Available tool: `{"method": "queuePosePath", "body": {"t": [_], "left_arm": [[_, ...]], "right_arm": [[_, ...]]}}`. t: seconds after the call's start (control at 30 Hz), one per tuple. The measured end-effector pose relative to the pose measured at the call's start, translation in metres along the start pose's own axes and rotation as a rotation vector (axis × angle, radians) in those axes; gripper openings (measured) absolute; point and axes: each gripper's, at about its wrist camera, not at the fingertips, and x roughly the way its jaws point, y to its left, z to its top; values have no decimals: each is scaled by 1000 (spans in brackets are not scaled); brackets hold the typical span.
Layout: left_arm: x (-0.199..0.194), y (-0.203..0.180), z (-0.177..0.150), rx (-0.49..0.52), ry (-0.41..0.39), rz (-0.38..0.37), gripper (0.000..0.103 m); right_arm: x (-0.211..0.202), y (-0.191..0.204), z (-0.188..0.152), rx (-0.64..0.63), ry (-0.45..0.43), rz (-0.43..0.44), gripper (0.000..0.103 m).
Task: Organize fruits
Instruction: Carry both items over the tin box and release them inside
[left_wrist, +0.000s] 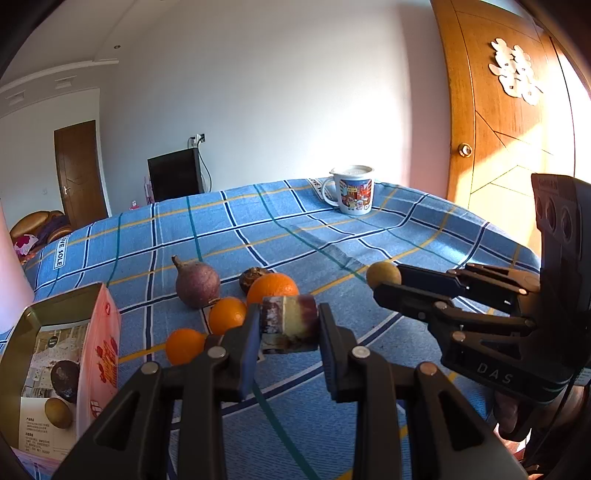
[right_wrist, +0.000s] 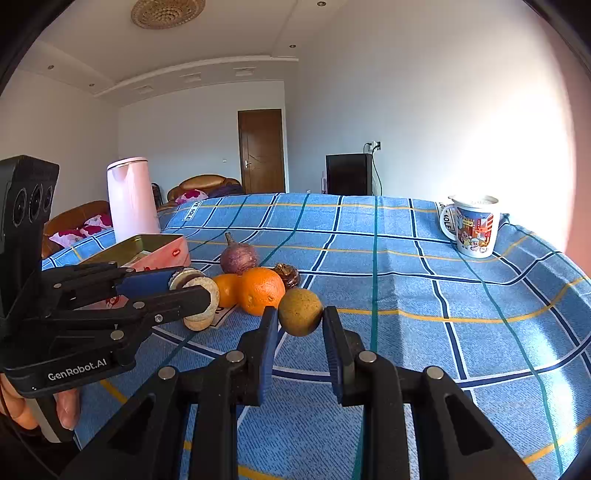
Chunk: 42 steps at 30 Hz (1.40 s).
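Left claw (left_wrist: 288, 325): clenched on a short cut stalk piece (left_wrist: 290, 323), purple-brown rind with pale cut ends; both pads press its ends.
Long axis of the stalk piece: crosswise between the pads, roughly level, seen end-on as a pale disc in the right wrist view.
Right claw (right_wrist: 300, 314): clenched on a small round brown fruit (right_wrist: 300, 311), a pad on each side; the fruit is lifted clear of the cloth.
Tin box (left_wrist: 55, 369): open, at the near left corner of the table (left_wrist: 332, 229), just left of and slightly below the left claw. Inside lie a dark round fruit and a small brown one on printed paper.
Which claw is nearer the tin box: the left, by a clear margin. The right claw is well to the right, with the left claw and the fruit pile between it and the box.
Fruits left on the table: three oranges (left_wrist: 272, 290), a purple fruit with a stem (left_wrist: 197, 283) and a dark knobbly one (left_wrist: 253, 277), clustered just beyond the left claw.
Deciding relation: the box mouth lies to the left of the stalk piece, past a raised pink wall (left_wrist: 105, 350). I judge the left claw must swing left and over that wall before letting go.
Likely order: left claw drops first, then clears away so the right claw can cross.
Risk: the two claws are close, so a shared path could make them collide.
Bystanders: a lidded mug (left_wrist: 352, 190) at the far edge and a pink kettle (right_wrist: 131, 197) beyond the box, both well apart from the path.
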Motion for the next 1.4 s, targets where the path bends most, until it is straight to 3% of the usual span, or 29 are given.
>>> {"method": "queuePosePath", "body": {"t": [0.77,1.4], "left_arm": [[-24,10,2,-19,-102,36,31],[-50,50,2,-91,-125,105,31]], "right_arm": [[-11,7,-1,-28,-62,-31,26],[0,46,36,-86,-69,38,26]]}}
